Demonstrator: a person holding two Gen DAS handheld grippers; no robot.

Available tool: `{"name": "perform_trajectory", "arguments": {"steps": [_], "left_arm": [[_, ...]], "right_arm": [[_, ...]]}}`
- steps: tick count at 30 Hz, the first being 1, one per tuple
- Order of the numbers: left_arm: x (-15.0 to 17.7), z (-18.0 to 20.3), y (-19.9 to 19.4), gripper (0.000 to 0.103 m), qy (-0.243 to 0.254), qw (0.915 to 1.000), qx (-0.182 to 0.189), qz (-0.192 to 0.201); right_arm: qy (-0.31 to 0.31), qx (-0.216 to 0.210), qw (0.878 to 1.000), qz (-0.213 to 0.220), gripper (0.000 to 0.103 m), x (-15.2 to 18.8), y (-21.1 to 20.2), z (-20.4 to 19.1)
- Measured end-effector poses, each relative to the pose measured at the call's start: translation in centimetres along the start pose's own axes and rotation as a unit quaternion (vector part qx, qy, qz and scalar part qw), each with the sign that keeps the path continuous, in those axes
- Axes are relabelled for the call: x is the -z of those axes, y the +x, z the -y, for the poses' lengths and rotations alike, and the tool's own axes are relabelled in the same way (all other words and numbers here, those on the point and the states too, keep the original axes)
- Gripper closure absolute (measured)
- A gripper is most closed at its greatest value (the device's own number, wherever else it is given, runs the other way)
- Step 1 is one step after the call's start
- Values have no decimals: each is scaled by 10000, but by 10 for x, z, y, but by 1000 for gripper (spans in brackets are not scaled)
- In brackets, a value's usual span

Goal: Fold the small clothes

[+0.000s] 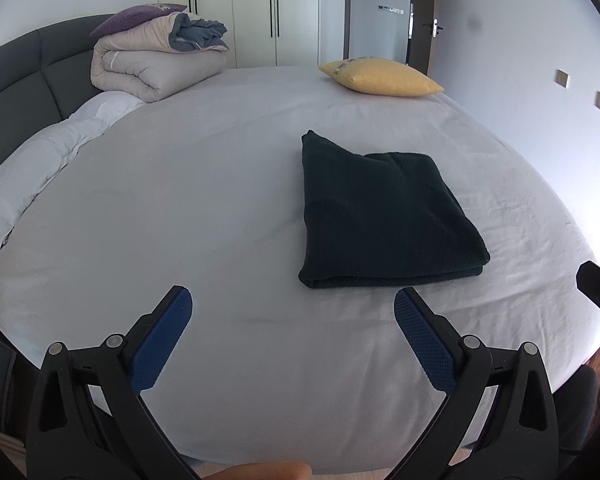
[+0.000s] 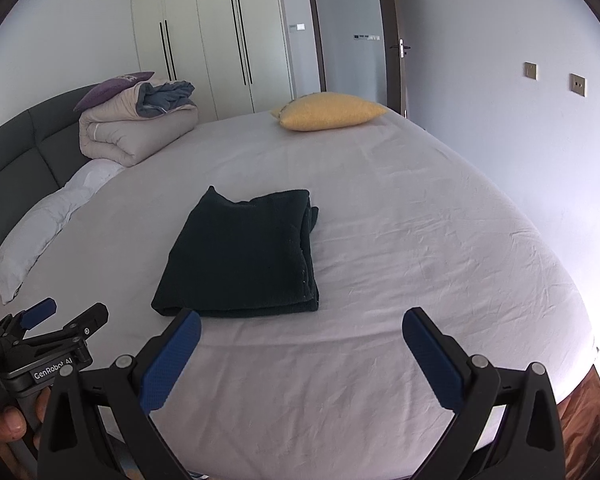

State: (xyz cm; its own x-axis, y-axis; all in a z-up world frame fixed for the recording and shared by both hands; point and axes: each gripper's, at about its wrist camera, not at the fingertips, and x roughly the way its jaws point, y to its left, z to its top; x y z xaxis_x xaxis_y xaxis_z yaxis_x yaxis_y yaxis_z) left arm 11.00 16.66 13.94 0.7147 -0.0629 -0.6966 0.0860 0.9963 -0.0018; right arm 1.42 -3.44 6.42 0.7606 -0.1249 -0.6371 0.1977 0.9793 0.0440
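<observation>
Dark garment [image 2: 240,254] lies folded into a thick, squarish packet on the bed [image 2: 400,240], about mid-mattress and toward the near edge, its stacked layers showing along the near side and the loose edges bunched on its 3 o'clock side. Fabric looks like a heavy knit or fleece, matte, very dark green or black; exact kind of clothing cannot be told. Bed sheet is pale, thin, finely creased, and bare around the packet, likely kept so for folding room. Left tongs [image 1: 292,312] hover above the near edge of the bed, jaws spread wide and gripping nothing, with the garment at their 1 o'clock. Right tongs [image 2: 300,332] likewise hang released and empty, the garment at their 11 o'clock, just beyond the left finger. Fingers [image 2: 172,360] carry blue, dimpled rubber faces on black plastic arms, a surface suited to pinching cloth. Both sets sit apart from the packet, which reads to me as a fold finished or nearly so. At the bed's far side: a rolled beige quilt [image 2: 136,132] with a purple cushion [image 2: 114,88] at 10 o'clock, a yellow pillow [image 2: 332,111] at 12, a white pillow [image 2: 44,224] along the grey padded headboard [image 2: 16,152] at 9.
</observation>
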Motion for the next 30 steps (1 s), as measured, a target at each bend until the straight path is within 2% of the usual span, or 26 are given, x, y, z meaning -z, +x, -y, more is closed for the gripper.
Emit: {"name": "perform_trajectory", "arguments": {"steps": [12,30], "left_arm": [[4,3,15,0,-38,9999,29,-98],[8,6,17,0,-54,9999,45,-112]], "right_arm": [[-93,33,9998,-168,0,2,13,-4],[-124,57,9993,-341,0,5,22,-8]]}}
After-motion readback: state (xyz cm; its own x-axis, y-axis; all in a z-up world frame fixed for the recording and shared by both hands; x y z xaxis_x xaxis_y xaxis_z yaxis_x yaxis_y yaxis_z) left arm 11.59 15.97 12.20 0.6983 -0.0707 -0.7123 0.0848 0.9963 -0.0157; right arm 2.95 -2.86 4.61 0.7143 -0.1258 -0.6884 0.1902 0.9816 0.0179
